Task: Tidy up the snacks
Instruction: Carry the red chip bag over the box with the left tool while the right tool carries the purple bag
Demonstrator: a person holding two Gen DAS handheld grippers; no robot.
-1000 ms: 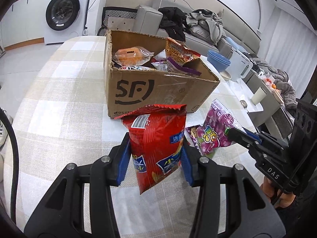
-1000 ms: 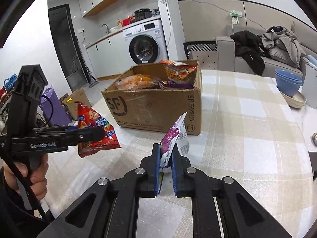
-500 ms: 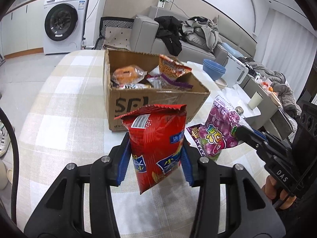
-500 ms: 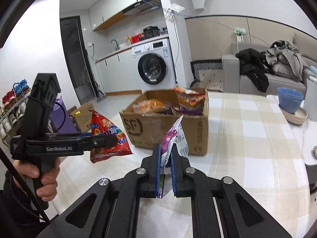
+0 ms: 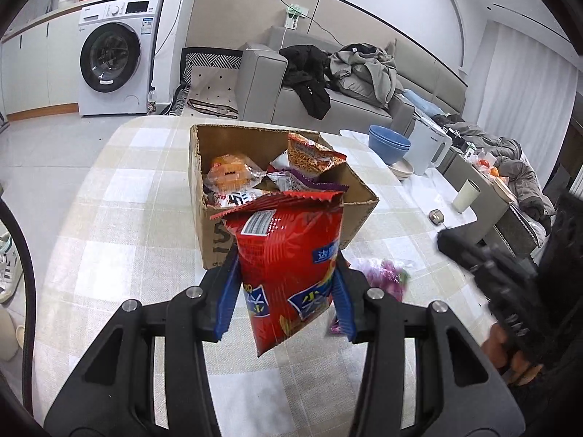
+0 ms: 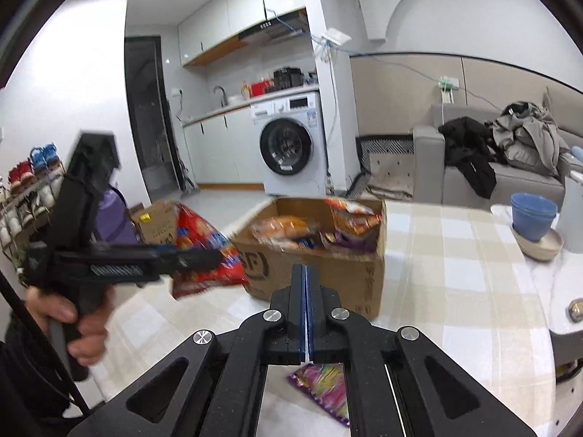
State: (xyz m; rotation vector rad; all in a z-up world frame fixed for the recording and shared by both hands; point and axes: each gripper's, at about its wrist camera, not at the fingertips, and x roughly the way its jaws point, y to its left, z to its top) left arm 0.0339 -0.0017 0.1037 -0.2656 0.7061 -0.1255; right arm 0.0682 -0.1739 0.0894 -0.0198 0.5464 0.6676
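My left gripper (image 5: 286, 291) is shut on a red snack bag (image 5: 289, 255) and holds it upright in front of the cardboard box (image 5: 215, 235), which holds several snack packs. In the right wrist view the red bag (image 6: 204, 251) hangs left of the box (image 6: 349, 276). My right gripper (image 6: 306, 276) is shut with nothing between its fingers. The purple snack bag (image 6: 320, 386) lies on the checked table below it; it also shows in the left wrist view (image 5: 382, 273), right of my left gripper.
Blue bowls (image 5: 388, 144), a white kettle (image 5: 431, 151) and a cup (image 5: 465, 195) stand at the table's right side. A sofa (image 5: 328, 98) with clothes is behind the table. A washing machine (image 5: 113, 62) stands at the back left.
My right gripper has let go of the purple bag, which now lies on the table, and has risen and shut empty. My left gripper has lifted the red bag higher.
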